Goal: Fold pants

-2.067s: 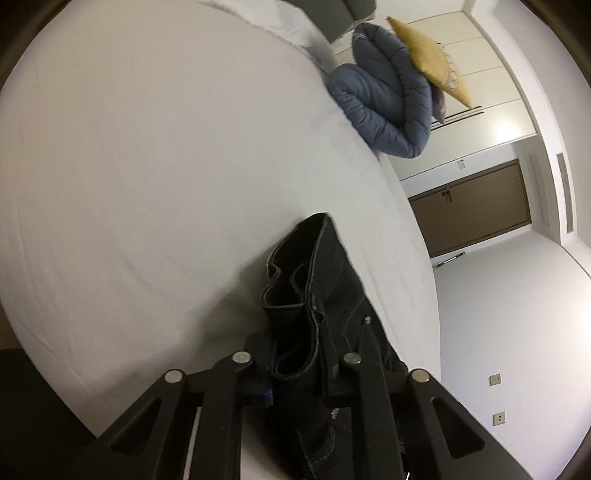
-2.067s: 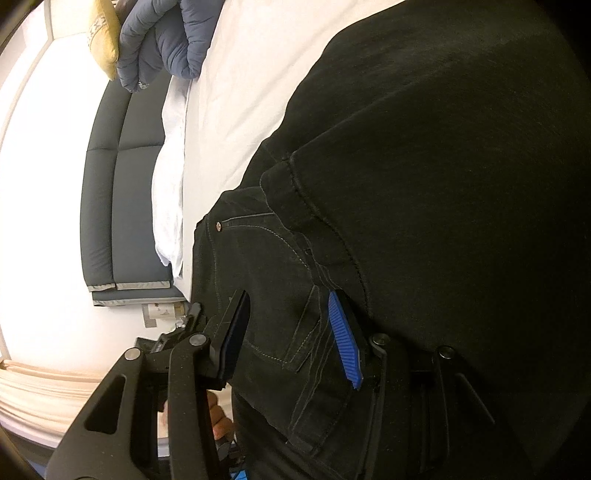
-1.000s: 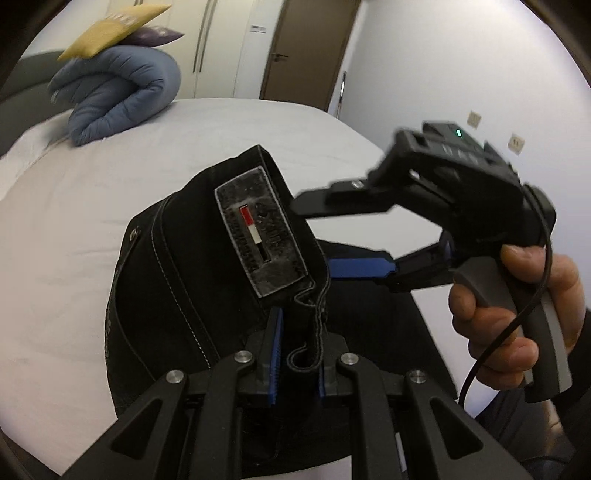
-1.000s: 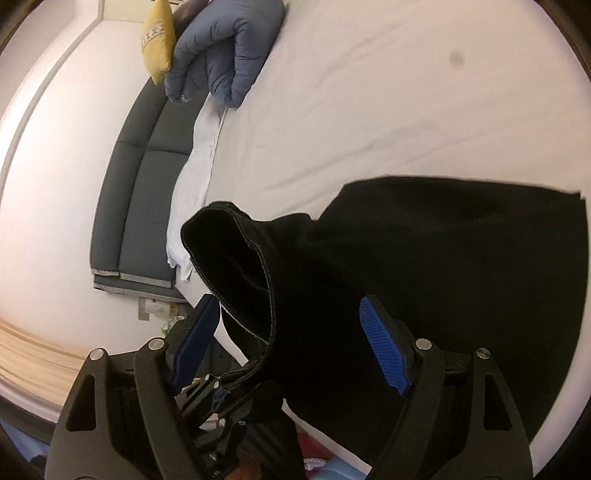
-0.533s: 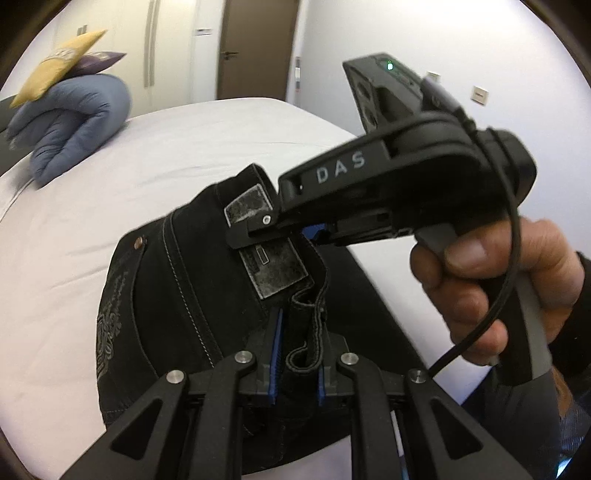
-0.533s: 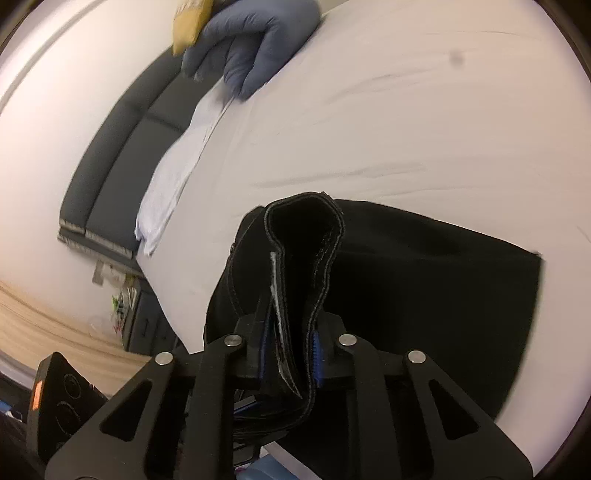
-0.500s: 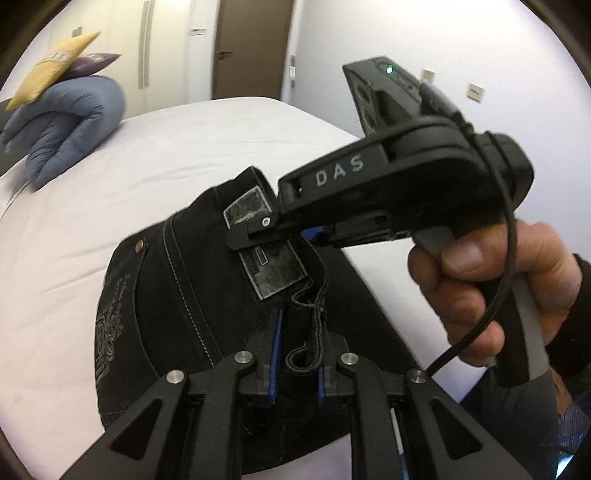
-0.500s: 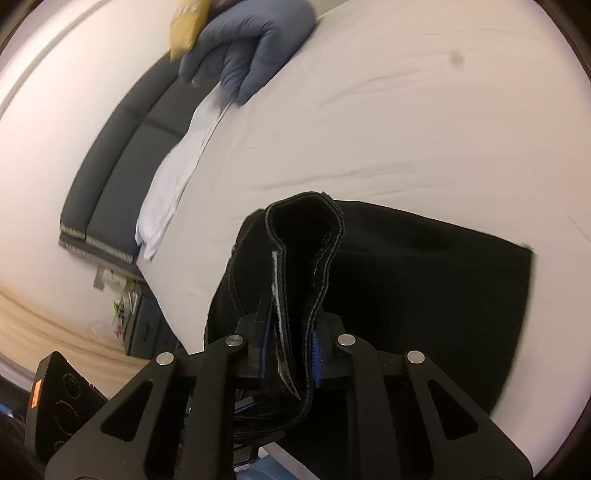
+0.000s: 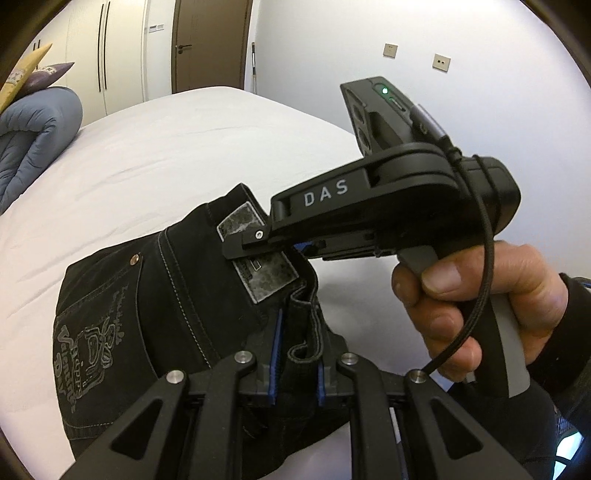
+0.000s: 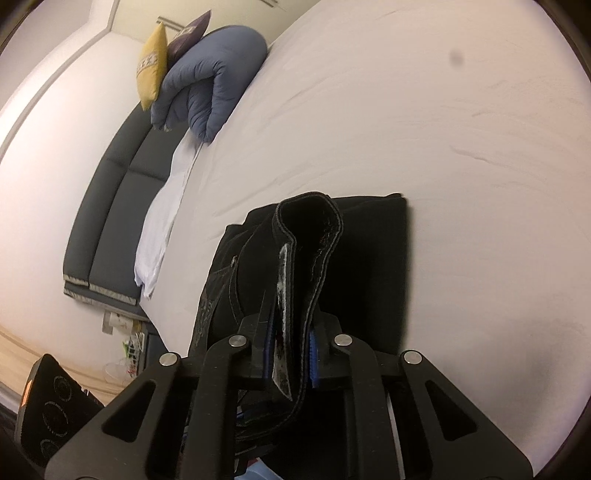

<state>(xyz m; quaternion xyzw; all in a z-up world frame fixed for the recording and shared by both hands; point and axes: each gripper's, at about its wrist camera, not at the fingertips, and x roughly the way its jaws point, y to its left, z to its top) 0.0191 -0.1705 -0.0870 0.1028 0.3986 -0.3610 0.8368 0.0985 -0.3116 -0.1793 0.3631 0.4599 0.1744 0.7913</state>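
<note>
both grippers (image 9: pixel 295 369) (image 10: pixel 290 358) clamped on pants (image 9: pixel 147 295) waistband

A big bed (image 9: pixel 177 155) with a smooth white sheet, a few soft creases in it. At the head end, a rolled blue quilt (image 10: pixel 210 88), with a yellow pillow (image 10: pixel 149 59) and a purple pillow (image 10: pixel 186 35) leaning on it. Next to the quilt, a flat white cloth (image 10: pixel 162 218) along the bed edge. Behind it, a dark grey padded headboard (image 10: pixel 110 206). Plain white walls. A brown door (image 9: pixel 210 40) with a handle, closed. Beside the door, tall white cupboards (image 9: pixel 110 48) with long dark handles. Two small wall sockets (image 9: pixel 415 55) high up on the wall. A wooden floor (image 10: pixel 14 354) down low beside the bed.
</note>
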